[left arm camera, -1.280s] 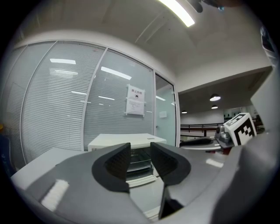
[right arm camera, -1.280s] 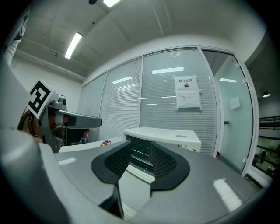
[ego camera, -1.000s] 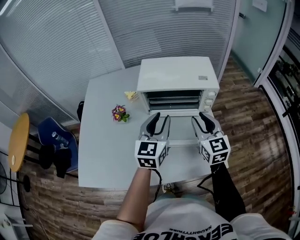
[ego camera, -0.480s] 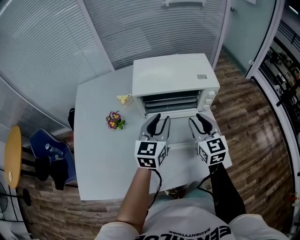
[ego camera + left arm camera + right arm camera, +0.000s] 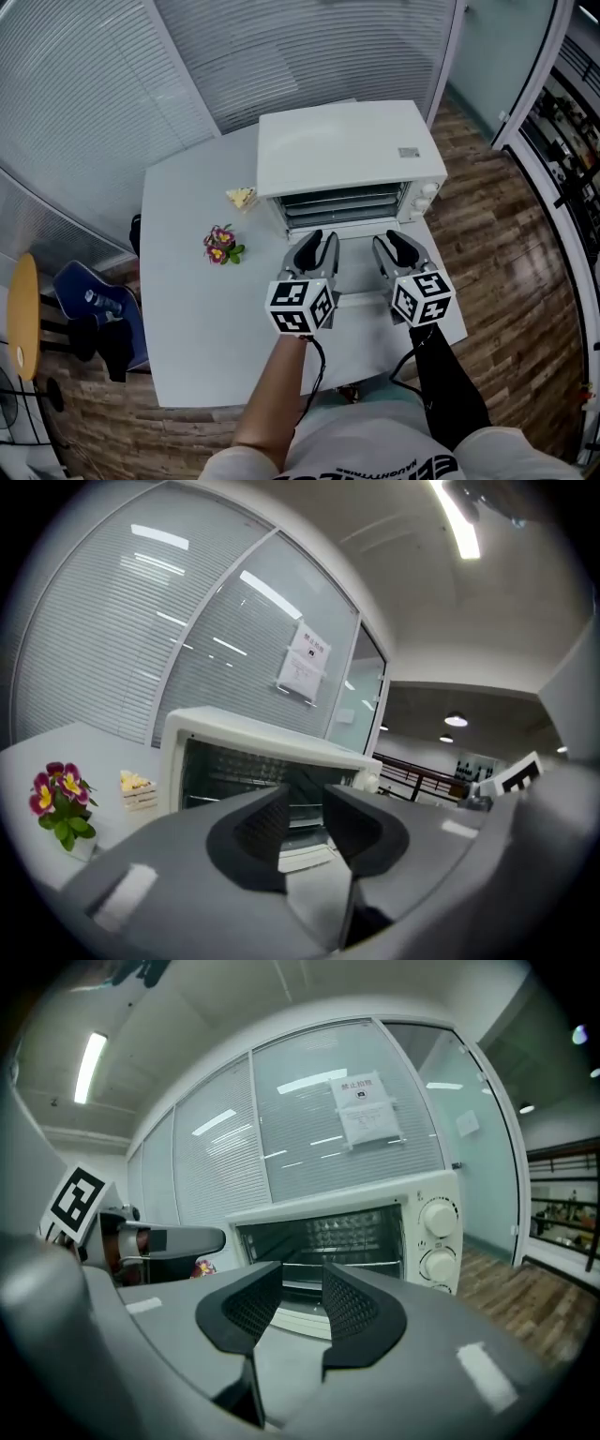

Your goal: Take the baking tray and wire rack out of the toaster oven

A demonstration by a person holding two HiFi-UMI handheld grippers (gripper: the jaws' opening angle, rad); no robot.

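Plainly toaster oven [image 5: 347, 150] opens toward person [image 5: 375, 450]; long axis crosswise.

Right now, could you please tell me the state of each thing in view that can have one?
Toaster oven: door open, folded down.
Rack and tray: inside the oven; which is which, I cannot tell.
Left gripper: jaws apart, empty.
Right gripper: jaws apart, empty.
Potted flowers: upright.
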